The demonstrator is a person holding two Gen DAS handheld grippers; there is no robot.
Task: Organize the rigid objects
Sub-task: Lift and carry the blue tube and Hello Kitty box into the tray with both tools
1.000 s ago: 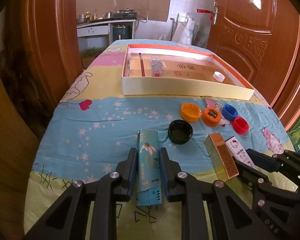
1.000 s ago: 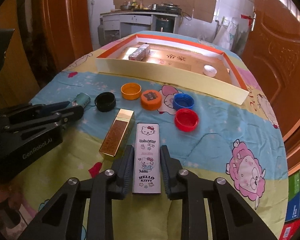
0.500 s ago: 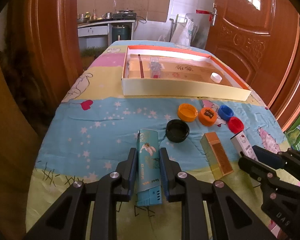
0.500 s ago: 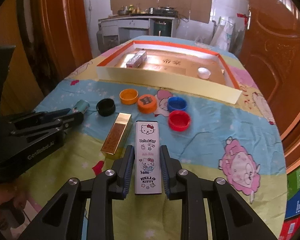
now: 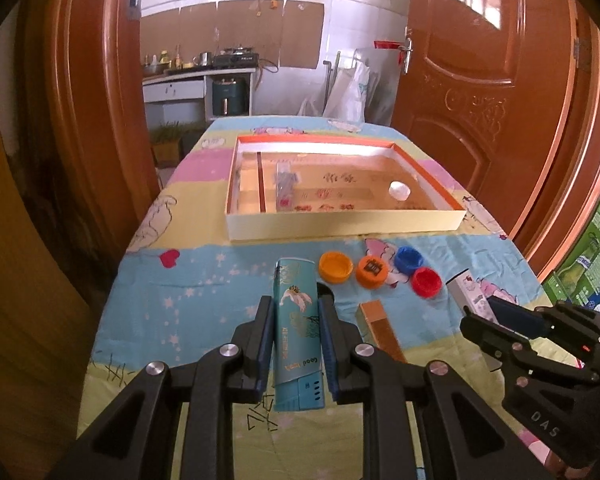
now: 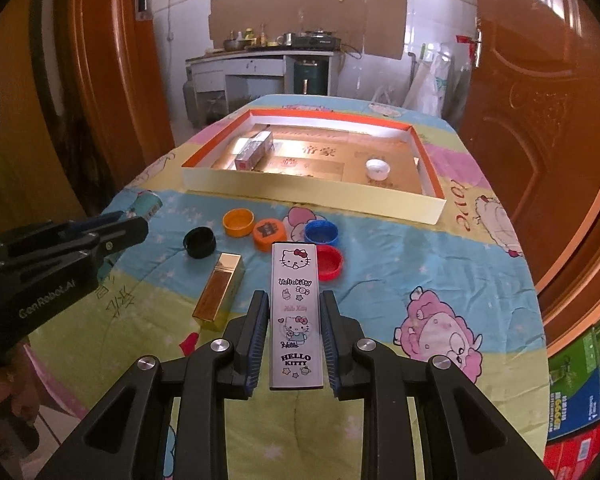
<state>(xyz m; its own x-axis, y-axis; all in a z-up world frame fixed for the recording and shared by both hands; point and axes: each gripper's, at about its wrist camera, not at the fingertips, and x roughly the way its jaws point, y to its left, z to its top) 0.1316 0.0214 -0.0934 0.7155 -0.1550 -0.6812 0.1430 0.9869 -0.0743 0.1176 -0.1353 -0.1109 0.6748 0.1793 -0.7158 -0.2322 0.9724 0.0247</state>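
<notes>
Between each claw's pads: left claw (image 5: 294, 334) clamps teal box (image 5: 297, 336), right claw (image 6: 295, 336) Hello Kitty box (image 6: 296, 314).

Teal box (image 5: 298, 332), white box (image 6: 296, 316) (seemingly lifted)

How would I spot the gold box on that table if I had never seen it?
Find the big shallow tray with the orange rim on the cartoon tablecloth. In front of it lies a cluster of bottle caps; the gold box lies nearer still, just behind the black cap. It is the only shiny, metallic-looking long carton lying loose there.
</notes>
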